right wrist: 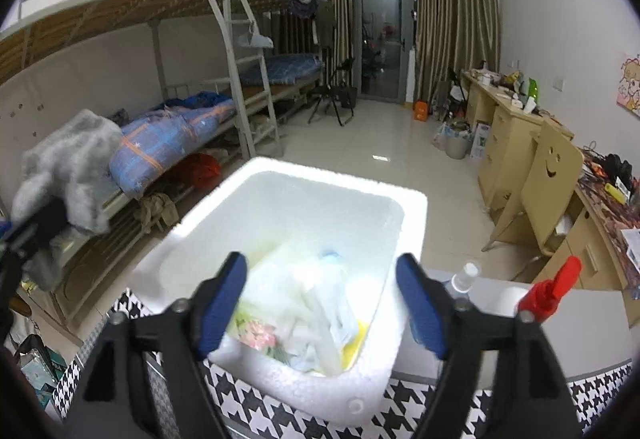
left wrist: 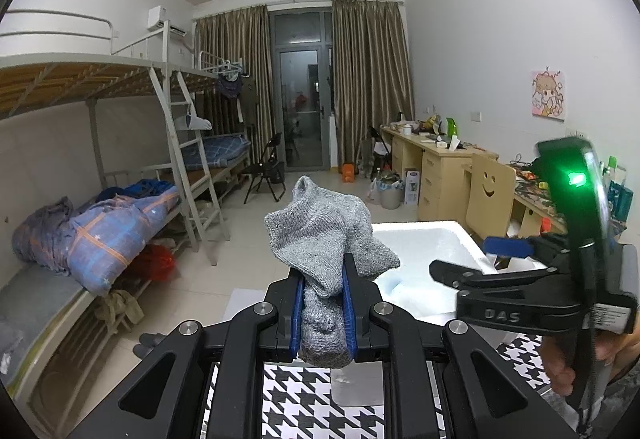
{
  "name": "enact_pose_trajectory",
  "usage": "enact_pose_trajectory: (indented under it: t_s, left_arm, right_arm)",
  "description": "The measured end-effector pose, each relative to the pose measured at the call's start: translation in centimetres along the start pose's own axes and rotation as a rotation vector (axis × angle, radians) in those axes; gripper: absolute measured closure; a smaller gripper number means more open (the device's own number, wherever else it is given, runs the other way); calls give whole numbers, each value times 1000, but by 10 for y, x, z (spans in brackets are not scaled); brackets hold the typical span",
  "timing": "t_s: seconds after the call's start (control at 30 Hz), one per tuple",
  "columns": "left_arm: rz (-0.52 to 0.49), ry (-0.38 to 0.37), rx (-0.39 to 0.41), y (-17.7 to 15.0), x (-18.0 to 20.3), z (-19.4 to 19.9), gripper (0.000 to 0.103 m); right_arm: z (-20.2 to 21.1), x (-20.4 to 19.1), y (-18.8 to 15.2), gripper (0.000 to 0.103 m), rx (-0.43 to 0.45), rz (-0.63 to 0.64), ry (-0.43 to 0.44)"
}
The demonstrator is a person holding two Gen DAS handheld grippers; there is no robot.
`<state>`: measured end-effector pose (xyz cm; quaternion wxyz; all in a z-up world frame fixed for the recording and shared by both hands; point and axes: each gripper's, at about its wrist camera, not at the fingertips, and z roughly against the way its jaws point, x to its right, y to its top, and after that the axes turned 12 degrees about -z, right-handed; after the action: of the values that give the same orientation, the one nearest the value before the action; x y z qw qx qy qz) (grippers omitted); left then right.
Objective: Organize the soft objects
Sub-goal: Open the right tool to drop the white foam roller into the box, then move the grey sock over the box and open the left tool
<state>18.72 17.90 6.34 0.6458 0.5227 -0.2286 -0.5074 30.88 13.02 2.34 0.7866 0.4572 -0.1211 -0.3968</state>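
My left gripper (left wrist: 323, 285) is shut on a grey knitted sock (left wrist: 326, 235) and holds it up in the air, left of a white foam box (left wrist: 424, 243). The sock also shows at the far left of the right wrist view (right wrist: 68, 159). My right gripper (right wrist: 322, 301) is open and empty, its blue pads spread over the foam box (right wrist: 280, 175). Inside the box lie white and pale blue plastic bags (right wrist: 316, 307) and a floral soft item (right wrist: 256, 335). In the left wrist view the right gripper (left wrist: 472, 271) hangs over the box.
The box stands on a black-and-white houndstooth cloth (right wrist: 404, 411). A spray bottle with a red nozzle (right wrist: 554, 285) and a clear bottle (right wrist: 466, 275) stand right of the box. Bunk beds (left wrist: 120, 199) line the left wall, desks and a wooden chair (right wrist: 548, 175) the right.
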Motion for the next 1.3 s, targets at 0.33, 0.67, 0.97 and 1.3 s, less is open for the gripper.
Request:
enact_pose_trajectory:
  t_s: [0.33,0.67,0.97,1.3]
  left_arm:
    - [-10,-42,-6,9,7,-9,85]
    - [-38,-77,-5,15,18,-17,85]
    - [-49,-122,-37,19,28,-33,85]
    - [-56,-171,-61,23,45,-49,85]
  right_arm:
    - [26,8,1,21,46,-22,-11]
    - [45,19,-3,18,77,-35,-42]
    - [64,27,-8,11,121,-39,-70]
    - [80,39,-18,11,129,-43,-96]
